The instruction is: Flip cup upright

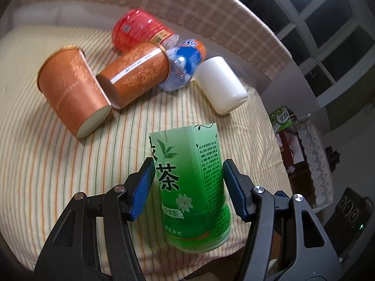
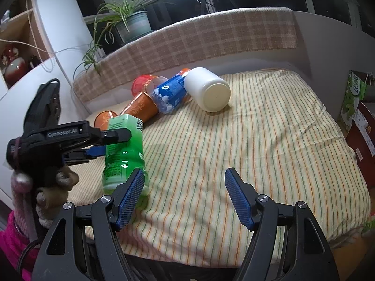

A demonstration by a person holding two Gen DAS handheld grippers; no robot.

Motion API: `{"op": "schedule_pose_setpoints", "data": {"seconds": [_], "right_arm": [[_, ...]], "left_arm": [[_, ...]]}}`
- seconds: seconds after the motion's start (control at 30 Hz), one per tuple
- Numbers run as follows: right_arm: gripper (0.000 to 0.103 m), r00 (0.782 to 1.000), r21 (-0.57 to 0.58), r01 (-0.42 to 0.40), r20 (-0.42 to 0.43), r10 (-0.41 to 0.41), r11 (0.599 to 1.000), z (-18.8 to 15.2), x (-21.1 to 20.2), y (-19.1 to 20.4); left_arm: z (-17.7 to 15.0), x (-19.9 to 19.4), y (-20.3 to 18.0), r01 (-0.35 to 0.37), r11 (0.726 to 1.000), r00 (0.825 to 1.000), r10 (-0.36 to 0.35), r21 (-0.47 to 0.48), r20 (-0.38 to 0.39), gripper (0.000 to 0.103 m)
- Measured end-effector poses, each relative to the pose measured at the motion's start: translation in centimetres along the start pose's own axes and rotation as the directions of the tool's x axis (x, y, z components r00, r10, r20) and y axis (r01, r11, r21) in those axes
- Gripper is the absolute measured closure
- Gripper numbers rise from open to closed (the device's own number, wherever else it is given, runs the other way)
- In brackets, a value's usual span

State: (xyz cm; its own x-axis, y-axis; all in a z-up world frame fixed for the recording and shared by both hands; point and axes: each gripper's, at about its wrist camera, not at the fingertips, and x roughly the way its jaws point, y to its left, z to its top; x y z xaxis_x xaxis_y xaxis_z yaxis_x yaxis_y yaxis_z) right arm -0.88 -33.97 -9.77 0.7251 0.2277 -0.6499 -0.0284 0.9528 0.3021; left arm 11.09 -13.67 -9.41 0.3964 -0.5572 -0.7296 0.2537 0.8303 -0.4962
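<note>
A green tea cup (image 1: 191, 185) stands nearly upright on the striped cloth, open end up. My left gripper (image 1: 188, 187) straddles it, with its blue pads (image 1: 143, 188) close to or touching the cup's sides. In the right wrist view the same green cup (image 2: 124, 154) stands at the left with the left gripper (image 2: 103, 138) around its upper part. My right gripper (image 2: 184, 197) is open and empty, low over the cloth to the right of the cup.
Two orange paper cups (image 1: 72, 91) (image 1: 138, 75), a red cup (image 1: 138, 29), a blue bottle-cup (image 1: 184, 64) and a white cup (image 1: 221, 84) lie on their sides behind. The striped mattress (image 2: 269, 152) ends at a plaid headboard (image 2: 199, 39). Boxes (image 2: 356, 114) stand off the right edge.
</note>
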Motion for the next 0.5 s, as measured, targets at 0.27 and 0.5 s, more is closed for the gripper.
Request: {"op": "schedule_pose_setpoints", "data": {"seconds": [0.27,0.5], "right_arm": [[0.032,1.000,-0.001,0.008,0.005,-0.008,1.000,-0.1,-0.2,0.2],[0.032,1.000,0.000,0.013,0.004,-0.013,1.000,-0.1,-0.2,0.4]], "left_arm": [[-0.1,-1.7,-1.7,-0.062,0.993,0.994,0.052,0.102,0.095,0.043],[-0.1,-2.3,-2.3,-0.163,0.970,0.975,0.130,0.180,0.182,0.043]]}}
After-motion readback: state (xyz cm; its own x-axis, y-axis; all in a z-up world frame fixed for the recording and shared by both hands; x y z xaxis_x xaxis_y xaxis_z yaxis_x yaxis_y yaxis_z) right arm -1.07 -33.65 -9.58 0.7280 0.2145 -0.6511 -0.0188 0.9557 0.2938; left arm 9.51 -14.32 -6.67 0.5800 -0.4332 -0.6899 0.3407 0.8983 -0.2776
